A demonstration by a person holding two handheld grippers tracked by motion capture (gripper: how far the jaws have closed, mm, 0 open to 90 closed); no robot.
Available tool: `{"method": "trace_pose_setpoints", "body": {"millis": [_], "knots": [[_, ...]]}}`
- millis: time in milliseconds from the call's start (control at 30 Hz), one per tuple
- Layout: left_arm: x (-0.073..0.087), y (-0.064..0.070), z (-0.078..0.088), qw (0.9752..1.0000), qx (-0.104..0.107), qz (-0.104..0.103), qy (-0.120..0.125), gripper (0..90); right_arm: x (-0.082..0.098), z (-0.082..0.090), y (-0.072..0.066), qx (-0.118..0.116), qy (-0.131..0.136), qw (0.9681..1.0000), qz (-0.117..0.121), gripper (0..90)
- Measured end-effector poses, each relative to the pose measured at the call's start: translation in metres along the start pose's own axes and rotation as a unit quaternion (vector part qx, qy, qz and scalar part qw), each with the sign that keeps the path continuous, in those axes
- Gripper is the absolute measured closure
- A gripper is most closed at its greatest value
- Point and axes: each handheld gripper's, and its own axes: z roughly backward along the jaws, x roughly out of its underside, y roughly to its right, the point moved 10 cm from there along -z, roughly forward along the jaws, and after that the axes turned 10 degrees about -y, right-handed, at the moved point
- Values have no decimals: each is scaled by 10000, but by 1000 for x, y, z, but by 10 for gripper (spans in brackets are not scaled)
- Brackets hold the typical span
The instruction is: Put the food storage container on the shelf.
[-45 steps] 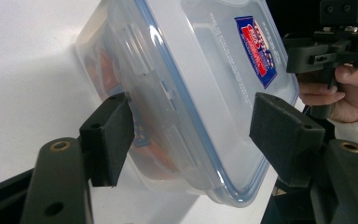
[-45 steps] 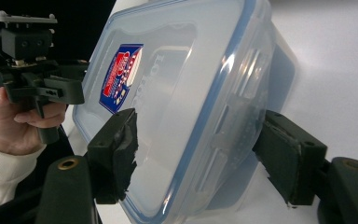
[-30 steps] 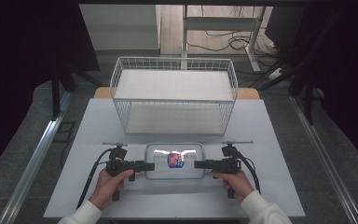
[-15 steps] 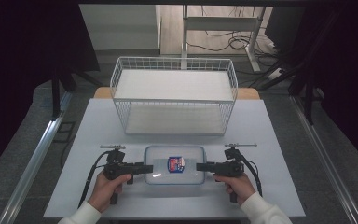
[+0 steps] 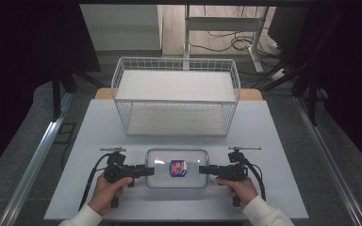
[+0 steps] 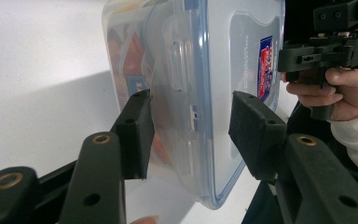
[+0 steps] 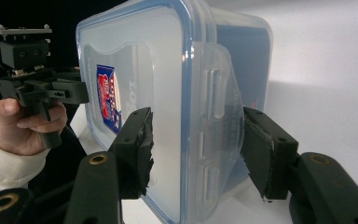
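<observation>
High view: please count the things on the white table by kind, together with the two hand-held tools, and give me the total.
Clear plastic container with a blue-rimmed lid: 1
White wire basket: 1
Black hand-held tools: 2, the left tool and the right tool, one at each short end of the container
Total: 4

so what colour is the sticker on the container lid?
Red and blue sticker on the clear lid; best in the right gripper view.
</observation>
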Motion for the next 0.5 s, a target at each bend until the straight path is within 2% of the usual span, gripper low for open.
{"method": "trace_pose_setpoints", "body": {"millis": [300,500], "knots": [[-3,1,1,10000,-31,44,35,506,-3,0,0,37,39,10000,-6,454],[-13,1,4,9999,-61,5,121,507,-9,2,-1,18,104,9999,37,455]]}}
